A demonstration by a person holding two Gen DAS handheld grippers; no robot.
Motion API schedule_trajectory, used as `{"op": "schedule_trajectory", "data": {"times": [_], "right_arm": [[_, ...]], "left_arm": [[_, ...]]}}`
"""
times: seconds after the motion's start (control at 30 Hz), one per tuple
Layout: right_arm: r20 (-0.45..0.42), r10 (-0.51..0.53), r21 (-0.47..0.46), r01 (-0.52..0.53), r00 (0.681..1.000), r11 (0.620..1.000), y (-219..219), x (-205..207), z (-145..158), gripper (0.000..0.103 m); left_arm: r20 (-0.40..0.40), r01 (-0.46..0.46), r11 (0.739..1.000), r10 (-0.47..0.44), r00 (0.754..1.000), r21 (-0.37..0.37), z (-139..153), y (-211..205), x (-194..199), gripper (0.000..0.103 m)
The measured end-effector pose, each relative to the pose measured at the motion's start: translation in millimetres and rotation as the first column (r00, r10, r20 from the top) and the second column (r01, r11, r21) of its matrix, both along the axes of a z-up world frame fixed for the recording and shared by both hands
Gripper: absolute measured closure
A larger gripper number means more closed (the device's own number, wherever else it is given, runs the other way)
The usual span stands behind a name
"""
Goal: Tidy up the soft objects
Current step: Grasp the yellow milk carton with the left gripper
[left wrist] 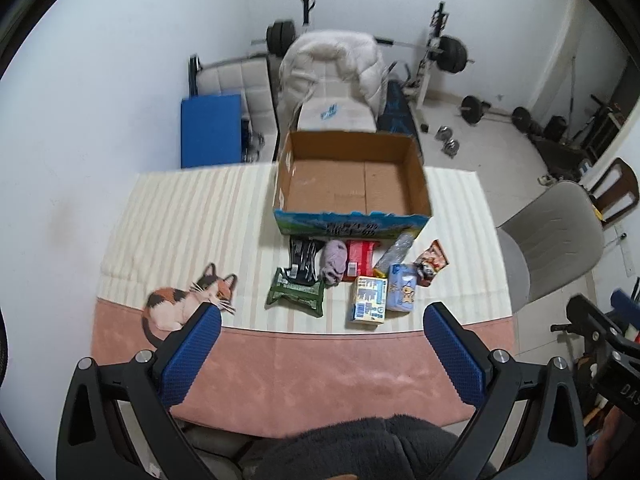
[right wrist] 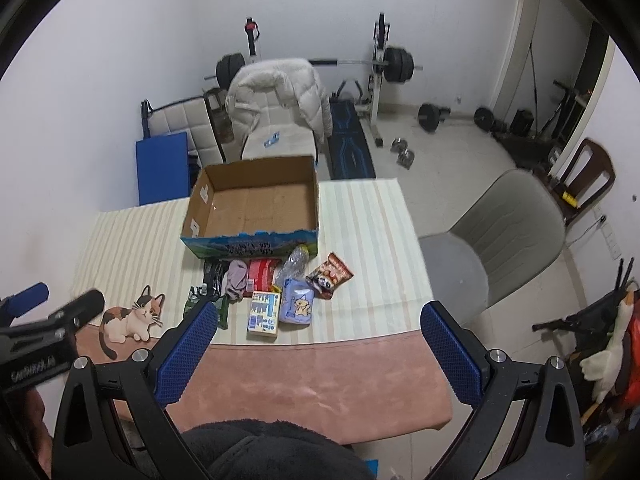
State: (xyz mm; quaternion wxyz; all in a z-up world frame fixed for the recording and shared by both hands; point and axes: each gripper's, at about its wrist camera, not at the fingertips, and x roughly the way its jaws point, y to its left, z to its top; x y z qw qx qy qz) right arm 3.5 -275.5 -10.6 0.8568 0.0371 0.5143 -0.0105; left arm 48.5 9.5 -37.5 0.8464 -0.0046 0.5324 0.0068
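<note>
An open, empty cardboard box [left wrist: 352,178] [right wrist: 256,204] stands on the striped tablecloth. In front of it lie several small items: a green pouch [left wrist: 296,293], a black packet [left wrist: 303,262], a lilac cloth bundle [left wrist: 333,261] [right wrist: 236,276], a red pack [left wrist: 361,258], a crumpled plastic bottle [left wrist: 396,250], a yellow carton [left wrist: 369,300] [right wrist: 264,312], a blue tissue pack [left wrist: 402,288] [right wrist: 298,306] and a snack bag [left wrist: 430,264] [right wrist: 330,274]. My left gripper [left wrist: 322,318] and right gripper [right wrist: 320,316] are both open and empty, hovering above the table's near pink edge.
A cat-shaped mat [left wrist: 188,300] lies at the left of the table. A grey chair [right wrist: 504,236] stands to the right, and a chair with a white jacket [left wrist: 332,68] behind the box. Weights and a bench fill the back of the room.
</note>
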Motion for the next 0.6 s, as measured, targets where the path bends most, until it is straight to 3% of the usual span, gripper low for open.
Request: {"op": "schedule_trajectory", "data": {"times": [0.1,0.27,0.47,0.6], "right_arm": [[-0.079,-0.018,0.053,0.023,0.997,0.998,-11.4,27.9,-43.4,0.000],[-0.233,0.000,0.131,0.031,0.973,0.991,-19.2,81.7,-150.9,0.000],[-0.442,0.091,0.248,0.024,0.892,0.969,-0.6,142.2,-309.3,0.002],[-0.512,0.114,0.288,0.046,0.851,0.956,9.2,163.1,-380.3,0.002]], "left_arm": [[-0.078,-0.015,1.000,0.015,0.997,0.003,-45.4,2.2,31.2,0.000],[-0.213,-0.010,0.999,0.016,0.977,0.030,-134.2,-3.1,74.9,0.000],[-0.368,-0.011,0.999,0.021,0.930,0.030,-229.0,-9.4,107.3,0.003],[-0.428,-0.023,0.999,0.033,0.903,0.030,-268.0,-9.2,119.6,0.004]]}}
